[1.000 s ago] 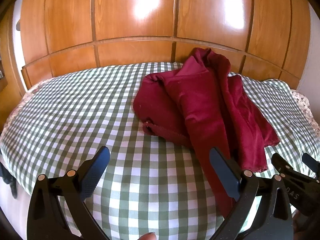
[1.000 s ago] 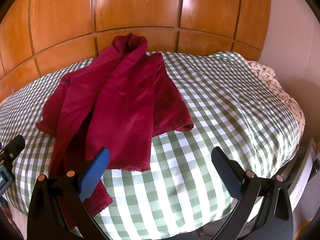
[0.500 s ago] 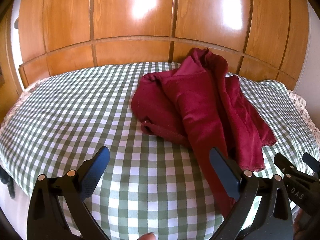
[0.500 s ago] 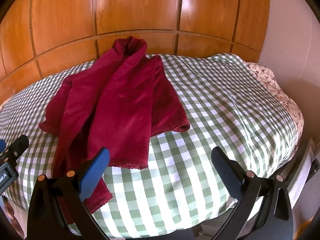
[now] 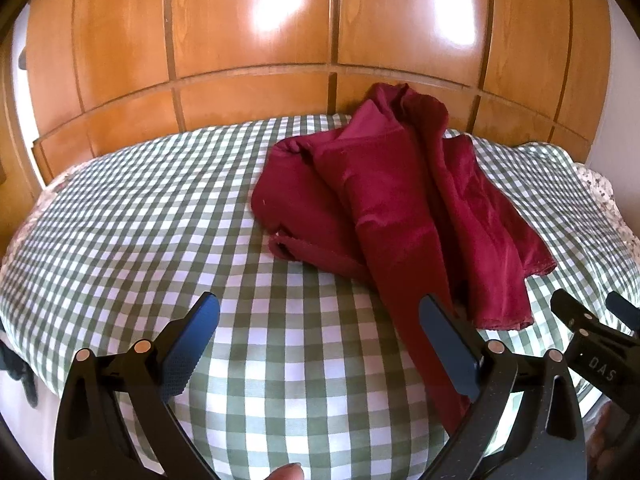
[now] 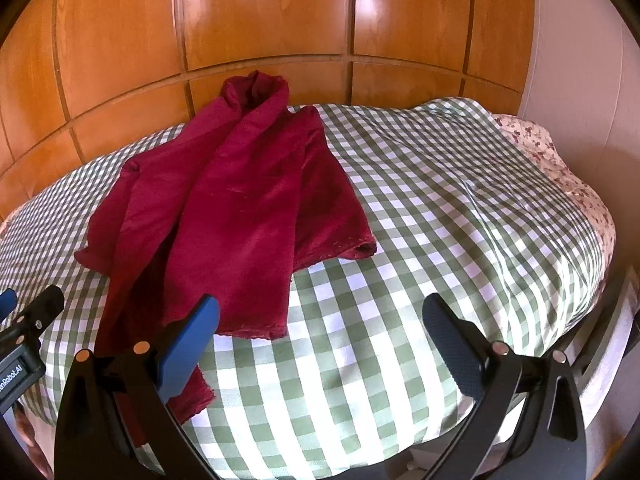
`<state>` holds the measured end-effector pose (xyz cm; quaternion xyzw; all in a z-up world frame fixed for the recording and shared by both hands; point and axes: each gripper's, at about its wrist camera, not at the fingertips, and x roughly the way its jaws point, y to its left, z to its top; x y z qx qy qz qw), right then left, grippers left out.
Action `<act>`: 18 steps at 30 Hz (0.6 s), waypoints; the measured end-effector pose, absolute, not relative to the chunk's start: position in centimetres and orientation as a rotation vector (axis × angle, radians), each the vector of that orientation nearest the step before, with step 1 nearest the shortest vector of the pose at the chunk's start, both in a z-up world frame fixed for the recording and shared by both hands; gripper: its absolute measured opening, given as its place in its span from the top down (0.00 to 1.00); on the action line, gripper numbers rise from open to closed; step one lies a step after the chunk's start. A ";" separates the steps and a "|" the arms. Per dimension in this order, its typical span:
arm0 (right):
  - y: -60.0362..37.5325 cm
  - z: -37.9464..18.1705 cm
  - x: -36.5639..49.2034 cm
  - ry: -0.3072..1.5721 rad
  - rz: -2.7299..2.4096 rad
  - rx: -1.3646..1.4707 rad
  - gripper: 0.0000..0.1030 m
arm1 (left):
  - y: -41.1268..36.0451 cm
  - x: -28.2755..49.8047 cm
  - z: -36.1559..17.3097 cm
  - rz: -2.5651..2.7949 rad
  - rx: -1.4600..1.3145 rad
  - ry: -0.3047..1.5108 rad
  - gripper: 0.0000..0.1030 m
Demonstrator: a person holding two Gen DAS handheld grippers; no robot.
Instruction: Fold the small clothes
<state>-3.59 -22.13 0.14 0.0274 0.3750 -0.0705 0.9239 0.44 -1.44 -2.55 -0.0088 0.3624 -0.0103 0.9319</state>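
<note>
Dark red garment lies crumpled and unfolded on the bed, which is covered by a green-and-white checked sheet. Its top bunches against the wooden headboard panelling at the bed's far edge; one long strip trails to the near edge. In the right wrist view the garment occupies the bed's left half — the right half shows bare sheet and a floral fabric at the right edge.

Left gripper: jaws released, wide apart, above the near edge, gripping nothing. Right gripper: jaws likewise spread — its left finger overlaps the garment's near hem in view; contact cannot be told.
</note>
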 end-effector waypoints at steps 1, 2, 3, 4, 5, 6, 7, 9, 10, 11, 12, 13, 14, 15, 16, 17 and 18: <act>-22.1 0.1 -3.6 0.767 -0.148 0.056 0.02 | -1.6 0.5 -2.6 -0.027 -0.016 0.745 0.04; -22.1 0.1 -3.5 0.764 -0.148 0.053 0.02 | -1.7 0.6 -2.6 -0.030 -0.009 0.745 0.04; -22.2 0.1 -3.4 0.760 -0.149 0.048 0.02 | -1.8 0.6 -2.7 -0.030 -0.004 0.745 0.04; -22.2 0.1 -3.3 0.757 -0.150 0.043 0.02 | -2.0 0.7 -2.7 -0.037 -0.003 0.749 0.04; -22.2 0.1 -3.3 0.750 -0.151 0.038 0.02 | -2.0 0.7 -2.8 -0.043 -0.004 0.752 0.04; -22.3 0.1 -3.2 0.747 -0.152 0.036 0.02 | -2.1 0.7 -2.8 -0.046 -0.002 0.752 0.04; -22.4 0.1 -3.1 0.747 -0.152 0.036 0.02 | -2.3 0.7 -2.8 -0.045 0.004 0.750 0.04; -22.5 -0.1 -3.0 0.752 -0.151 0.039 0.02 | -2.4 0.9 -3.0 -0.051 0.006 0.758 0.04; -22.6 -0.2 -2.9 0.755 -0.153 0.041 0.02 | -2.4 0.9 -3.0 -0.052 0.006 0.762 0.04; -22.7 -0.2 -2.9 0.756 -0.154 0.043 0.02 | -2.5 0.9 -3.1 -0.053 0.008 0.764 0.04; -22.9 -0.3 -2.9 0.759 -0.154 0.046 0.02 | -2.5 1.0 -3.1 -0.054 0.010 0.766 0.04; -22.9 -0.4 -2.9 0.760 -0.155 0.048 0.02 | -2.6 1.0 -3.2 -0.056 0.011 0.770 0.04; -23.1 -0.5 -2.8 0.763 -0.156 0.051 0.02 | -2.7 1.1 -3.2 -0.057 0.013 0.771 0.04; -23.2 -0.5 -2.8 0.764 -0.158 0.053 0.02 | -2.8 1.1 -3.3 -0.058 0.014 0.772 0.04; -23.2 -0.5 -2.8 0.764 -0.159 0.055 0.02 | -2.9 1.1 -3.3 -0.061 0.016 0.772 0.04; -23.4 -0.5 -2.8 0.762 -0.161 0.056 0.02 | -3.0 1.1 -3.3 -0.064 0.018 0.772 0.04; -23.5 -0.5 -2.8 0.761 -0.162 0.057 0.02 | -3.1 1.1 -3.3 -0.067 0.021 0.773 0.04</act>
